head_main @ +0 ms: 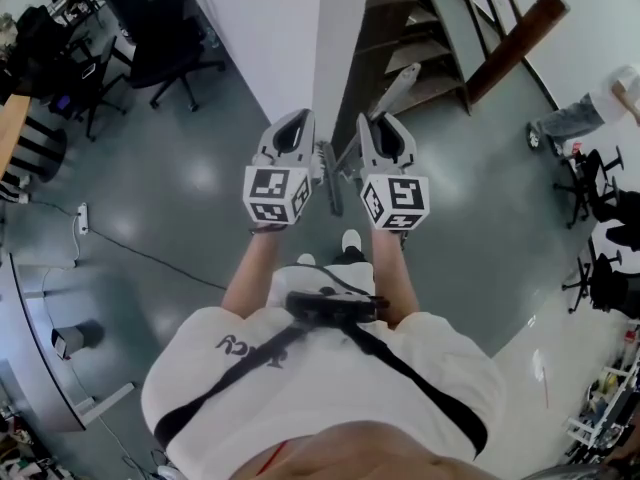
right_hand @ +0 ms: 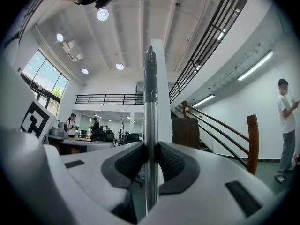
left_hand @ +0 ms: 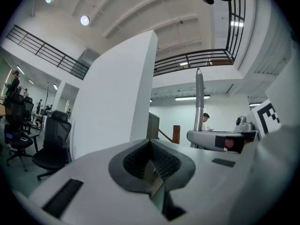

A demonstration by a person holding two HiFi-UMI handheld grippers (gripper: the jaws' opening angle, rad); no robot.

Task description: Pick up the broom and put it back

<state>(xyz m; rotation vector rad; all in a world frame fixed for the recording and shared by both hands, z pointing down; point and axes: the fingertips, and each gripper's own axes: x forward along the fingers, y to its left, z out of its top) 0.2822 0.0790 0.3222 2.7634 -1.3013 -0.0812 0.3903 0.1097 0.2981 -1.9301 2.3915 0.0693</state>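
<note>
My right claw point(right_hand: 150, 146) is clamped on the broom point(right_hand: 150, 102). Its two dark pads press on the metal handle from either side. The handle stands upright in that grip, running up past the jaws to a tapered dark cap and down out of sight below them. The brush end shows in neither gripper view.

My left claw point(left_hand: 151, 143) is closed, its ribbed pads meeting with no handle between them. From its camera the broom stands off to the right, apart from it, with the right claw holding it there.

From the head view I hold both claws level in front of my chest, side by side with a narrow gap between them. Each has its marker cube facing up at me. They point toward a white pillar point(head_main: 300, 28), and a staircase point(head_main: 440, 38) rises just to the pillar's right. In this view the broom sits at the tip of the right claw, over the grey floor point(head_main: 180, 168), which lies well beneath.

A black office chair point(head_main: 175, 48) stands left of the pillar. In the right gripper view a wooden post point(right_hand: 253, 139) ends the stair rail, and a person point(right_hand: 286, 125) stands beyond it at the far right edge.
</note>
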